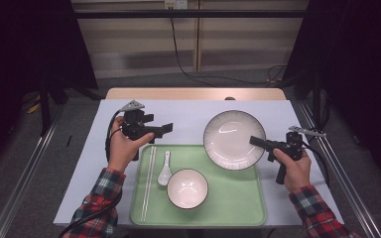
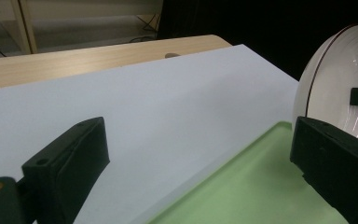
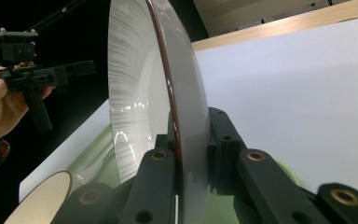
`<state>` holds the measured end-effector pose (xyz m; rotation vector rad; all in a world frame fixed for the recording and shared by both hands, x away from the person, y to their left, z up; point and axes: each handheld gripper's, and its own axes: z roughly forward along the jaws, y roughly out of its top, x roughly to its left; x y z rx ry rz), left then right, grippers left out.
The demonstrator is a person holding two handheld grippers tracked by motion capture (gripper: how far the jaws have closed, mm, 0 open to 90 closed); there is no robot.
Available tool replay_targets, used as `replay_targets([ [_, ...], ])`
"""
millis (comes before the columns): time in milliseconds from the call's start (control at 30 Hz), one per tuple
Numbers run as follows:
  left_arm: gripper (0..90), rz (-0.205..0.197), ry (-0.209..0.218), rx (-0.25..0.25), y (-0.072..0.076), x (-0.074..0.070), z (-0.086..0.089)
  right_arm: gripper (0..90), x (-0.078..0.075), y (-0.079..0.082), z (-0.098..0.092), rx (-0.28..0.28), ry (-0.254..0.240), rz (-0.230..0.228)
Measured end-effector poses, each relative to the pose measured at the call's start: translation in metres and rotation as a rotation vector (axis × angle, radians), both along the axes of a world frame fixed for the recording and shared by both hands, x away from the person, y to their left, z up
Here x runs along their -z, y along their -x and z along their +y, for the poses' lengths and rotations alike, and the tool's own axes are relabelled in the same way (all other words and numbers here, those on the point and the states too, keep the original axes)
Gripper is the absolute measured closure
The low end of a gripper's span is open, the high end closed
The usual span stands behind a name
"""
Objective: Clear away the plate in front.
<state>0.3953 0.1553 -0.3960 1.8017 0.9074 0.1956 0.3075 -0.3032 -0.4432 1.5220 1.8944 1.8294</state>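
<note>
The plate (image 1: 234, 140), white w/ a dark rim and ribbed inner wall, is held lifted at its right edge by the right gripper (image 1: 259, 142); its lower-left part overlaps the far right corner of the green tray (image 1: 238, 198) as seen in the high view. In the right gripper view the plate (image 3: 168, 93) is seen edge-on and upright, w/ its rim pinched between the right gripper's fingers (image 3: 156, 186), one pad on each face. The right hand (image 1: 292, 166) is wrapped round the grip, red plaid sleeve behind it.

The left gripper (image 1: 161, 130) is held over the white sheet (image 1: 188, 111) on the counter (image 1: 193, 93), just beyond the tray's far left corner, pointing toward the plate but apart from it. Its fingers (image 2: 70, 163) are spread wide w/ nothing between them; bare sheet and the tray edge (image 2: 242, 186) are seen through the gap in the left gripper view. The plate (image 2: 335, 74) is seen there at right, past the right-hand finger.

On the tray: a bowl (image 1: 187, 188) in the near middle, a white spoon (image 1: 165, 168) just left of and beyond it, and a pair of chopsticks (image 1: 149, 181) laid lengthwise along the left side. The three are apart from each other and from the plate.
</note>
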Motion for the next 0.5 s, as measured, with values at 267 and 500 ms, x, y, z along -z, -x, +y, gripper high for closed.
replay_targets([
  [267, 2.2, -0.003, 0.001, -0.02, 0.006, 0.006, 0.017, 81.7, 0.003, 0.0, -0.001, -0.001, -0.004, 0.024],
  [500, 2.0, -0.012, -0.007, -0.037, 0.013, 0.013, 0.03, 81.6, 0.004, 0.0, 0.0, -0.003, -0.008, 0.045],
])
